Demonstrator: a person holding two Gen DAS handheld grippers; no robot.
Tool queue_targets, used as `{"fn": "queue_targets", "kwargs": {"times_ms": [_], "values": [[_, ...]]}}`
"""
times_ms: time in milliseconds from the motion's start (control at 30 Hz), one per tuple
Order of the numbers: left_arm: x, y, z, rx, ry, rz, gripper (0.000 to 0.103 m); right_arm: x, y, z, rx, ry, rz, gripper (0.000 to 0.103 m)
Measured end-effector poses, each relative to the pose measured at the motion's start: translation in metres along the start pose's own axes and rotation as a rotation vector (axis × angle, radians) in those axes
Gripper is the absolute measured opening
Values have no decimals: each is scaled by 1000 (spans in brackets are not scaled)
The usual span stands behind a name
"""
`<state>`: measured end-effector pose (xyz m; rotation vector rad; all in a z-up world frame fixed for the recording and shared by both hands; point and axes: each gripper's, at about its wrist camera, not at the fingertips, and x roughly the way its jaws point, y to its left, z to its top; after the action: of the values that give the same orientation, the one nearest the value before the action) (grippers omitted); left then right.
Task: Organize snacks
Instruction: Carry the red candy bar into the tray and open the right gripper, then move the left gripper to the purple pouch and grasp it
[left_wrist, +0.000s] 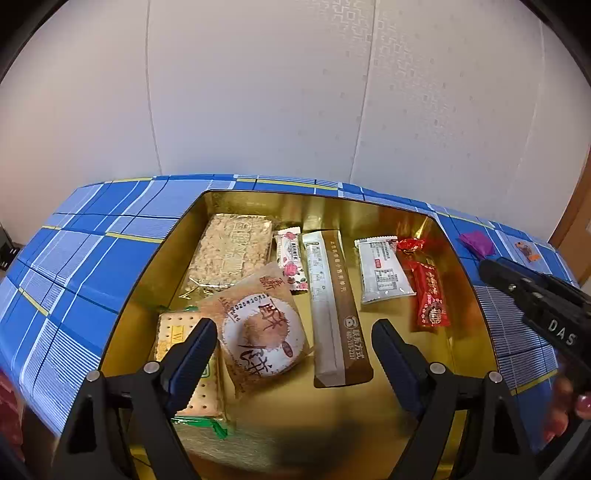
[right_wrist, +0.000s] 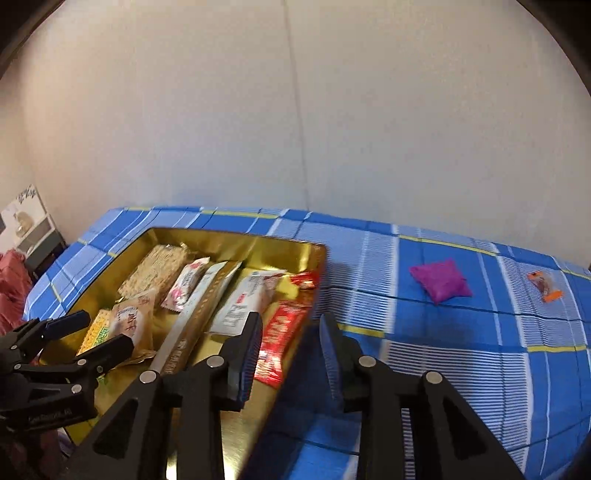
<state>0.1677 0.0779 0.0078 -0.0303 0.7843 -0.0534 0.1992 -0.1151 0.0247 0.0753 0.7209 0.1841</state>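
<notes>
- Left gripper (left_wrist: 293, 356), bottom of its view: fingers spread wide, nothing pinched, over the gold tray (left_wrist: 461, 258).
- Right gripper (right_wrist: 291, 354), low centre: a narrow gap, empty, at the tray's right edge.
- Snacks fill the tray; a purple packet (right_wrist: 441, 280) lies upper right on the blue plaid cloth (right_wrist: 443, 350).

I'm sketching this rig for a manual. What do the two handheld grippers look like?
Both the left gripper and right gripper have matte black angular linkage arms joined by round silver pivot pins, ending in flat fingers faced with dark blue ribbed pads. The right gripper's black body bears white letters "DAS". No cables are visible.
</notes>
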Motion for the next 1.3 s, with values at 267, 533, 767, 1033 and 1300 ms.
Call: {"fn": "queue_targets", "kwargs": {"times_ms": [267,533,767,1033,1300], "values": [[-4,-15,-1,39,-26,-23,87,-2,-55,-16,63,43,-90,33],[-15,-38,-10,151,-71,-33,91,-9,-113,-41,176,77,-145,33],[-26,-76,-13,172,-62,-105,92,-21,-146,-55,170,99,-228,34],[-30,-161,21,311,-74,-150,100,-35,-198,-63,276,106,-285,34],[3,-219,53,298,0,-158,100,-48,-224,-68,377,108,-300,34]]}}
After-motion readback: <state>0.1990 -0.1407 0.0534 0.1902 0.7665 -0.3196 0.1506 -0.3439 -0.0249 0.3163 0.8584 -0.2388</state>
